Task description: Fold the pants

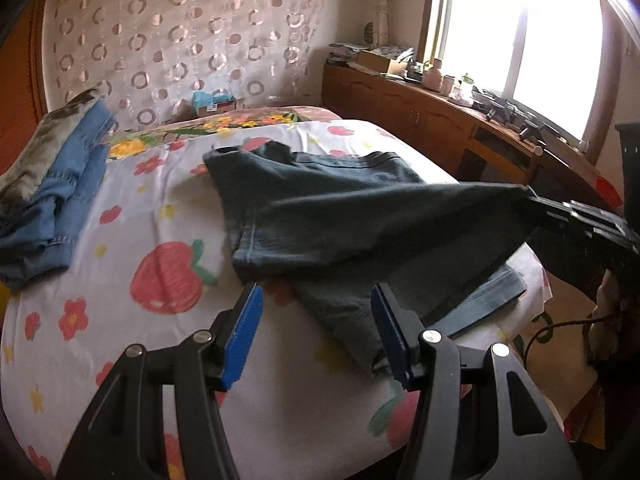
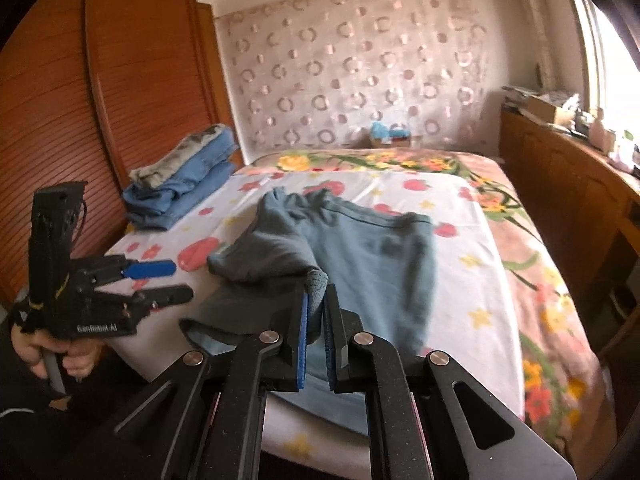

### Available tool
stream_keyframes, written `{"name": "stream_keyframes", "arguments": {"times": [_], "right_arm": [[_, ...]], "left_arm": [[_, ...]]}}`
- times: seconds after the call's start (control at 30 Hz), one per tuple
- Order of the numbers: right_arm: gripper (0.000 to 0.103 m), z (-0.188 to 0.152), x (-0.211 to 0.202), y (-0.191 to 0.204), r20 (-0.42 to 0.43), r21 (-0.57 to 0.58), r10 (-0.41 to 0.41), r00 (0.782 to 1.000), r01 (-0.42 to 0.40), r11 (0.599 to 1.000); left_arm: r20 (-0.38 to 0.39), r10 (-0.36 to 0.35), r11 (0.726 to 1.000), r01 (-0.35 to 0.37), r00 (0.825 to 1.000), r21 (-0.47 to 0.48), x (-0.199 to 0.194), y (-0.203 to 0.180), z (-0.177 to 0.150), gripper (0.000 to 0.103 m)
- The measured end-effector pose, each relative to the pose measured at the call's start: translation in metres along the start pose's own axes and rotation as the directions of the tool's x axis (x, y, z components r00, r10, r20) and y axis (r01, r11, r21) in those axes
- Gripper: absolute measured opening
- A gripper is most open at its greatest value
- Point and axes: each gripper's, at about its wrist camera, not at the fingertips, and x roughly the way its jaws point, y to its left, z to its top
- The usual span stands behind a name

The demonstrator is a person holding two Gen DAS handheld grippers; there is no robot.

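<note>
Pinched between the blue pads of my right gripper (image 2: 314, 312), a corner of the dark teal cotton pants (image 1: 320, 208) lifts off the strawberry-print bedsheet (image 1: 132, 216) so 1 layer can swing over. My left gripper (image 1: 316, 332) hovers spread and empty, ready for the near hem. Folded blue jeans (image 2: 180, 184) sit well apart.

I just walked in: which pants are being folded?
On the strawberry-print bed sheet, look mid-bed, not at the folded light-blue jeans by the wardrobe. They are the dark teal pants, spread loose, one corner pinched in the right tongs.
</note>
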Motion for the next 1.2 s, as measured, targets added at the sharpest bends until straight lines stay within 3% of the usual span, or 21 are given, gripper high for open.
{"name": "stream_keyframes", "arguments": {"times": [0.33, 0.67, 0.83, 0.9, 1.03, 1.2], "right_arm": [[0.005, -0.033, -0.016, -0.032, -0.022, 0.081, -0.062, 0.998, 0.063, 0.995], [0.005, -0.061, -0.004, -0.045, -0.112, 0.114, -0.057, 0.992, 0.070, 0.991], [0.005, -0.062, -0.004, -0.048, -0.118, 0.125, -0.055, 0.991, 0.070, 0.990], [0.010, -0.062, -0.003, -0.049, -0.116, 0.119, -0.058, 0.992, 0.072, 0.990], [0.038, -0.055, -0.010, -0.047, -0.098, 0.102, -0.079, 0.992, 0.089, 0.991], [0.040, -0.034, -0.013, -0.040, -0.066, 0.073, -0.079, 0.995, 0.084, 0.994]], "left_arm": [[-0.022, -0.008, 1.000, 0.008, 1.000, 0.020, 0.013, -0.016, 0.004, 0.056], [-0.068, 0.003, 0.999, 0.000, 0.998, 0.042, 0.028, -0.025, -0.004, 0.056], [-0.097, 0.013, 0.999, -0.009, 0.995, 0.050, 0.034, -0.025, -0.010, 0.056], [-0.100, 0.010, 0.999, -0.005, 0.995, 0.043, 0.035, -0.022, -0.011, 0.056], [-0.072, 0.004, 1.000, -0.002, 0.997, 0.028, 0.026, -0.018, -0.009, 0.056], [-0.029, 0.023, 1.000, -0.023, 0.999, 0.009, 0.007, -0.002, -0.001, 0.056]]}}
